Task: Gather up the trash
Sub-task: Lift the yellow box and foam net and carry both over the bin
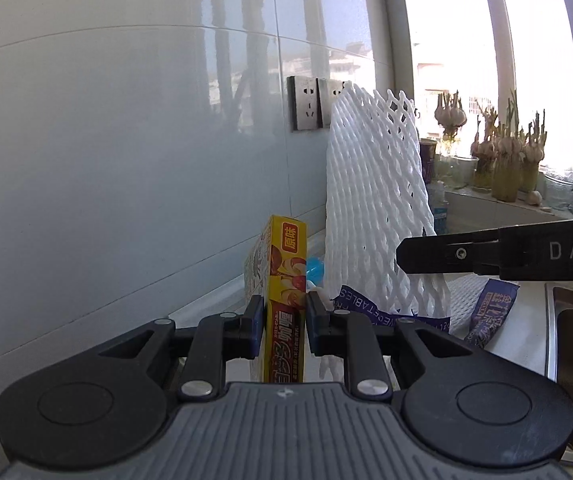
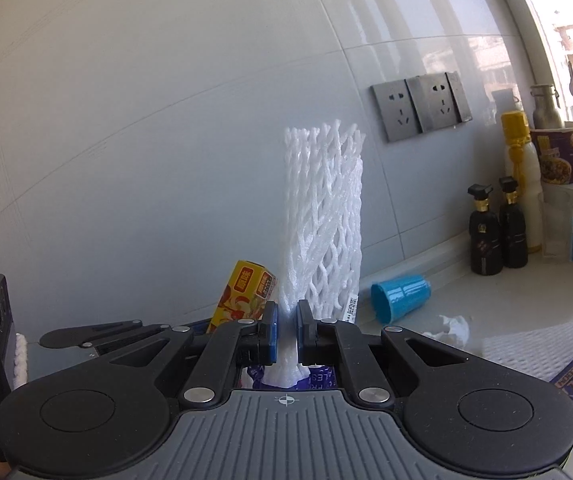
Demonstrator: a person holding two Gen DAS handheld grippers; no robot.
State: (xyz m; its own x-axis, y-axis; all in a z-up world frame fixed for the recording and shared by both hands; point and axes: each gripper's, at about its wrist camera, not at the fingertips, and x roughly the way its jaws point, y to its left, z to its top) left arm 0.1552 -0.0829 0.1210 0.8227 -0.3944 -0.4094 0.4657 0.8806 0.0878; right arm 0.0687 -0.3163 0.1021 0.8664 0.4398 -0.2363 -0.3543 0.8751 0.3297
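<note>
We have two pieces of trash in hand at once. The yellow curry box [image 1: 284, 300] stands upright on its narrow edge between the pads of the left tool [image 1: 284, 326], which is pressed onto its two broad faces; gripping it low and edge-on keeps the stiff carton from twisting as we carry it. Just beside it, the white foam fruit net [image 2: 324, 216] rises like a column from the right tool [image 2: 285, 334], whose pads are squeezed nearly together on the net's gathered bottom end, since the mesh is soft and must be bunched before it will hold. Both pieces seem lifted clear of the bench [image 2: 506, 300], close to the tiled wall [image 1: 106, 160], so we judge them to be on their way to a bin we cannot see. Purple printed wrappers [image 1: 494, 312] lie under and beside the net, and whether any of them is caught in the right tool's pinch is hard to tell. More remains to gather, we think: a blue cup [image 2: 400, 296] lies tipped on its side against the wall, and a crumpled tissue [image 2: 452, 326] sits near it. Further along stand dark bottles [image 2: 496, 236], which look like kept things, not trash.
</note>
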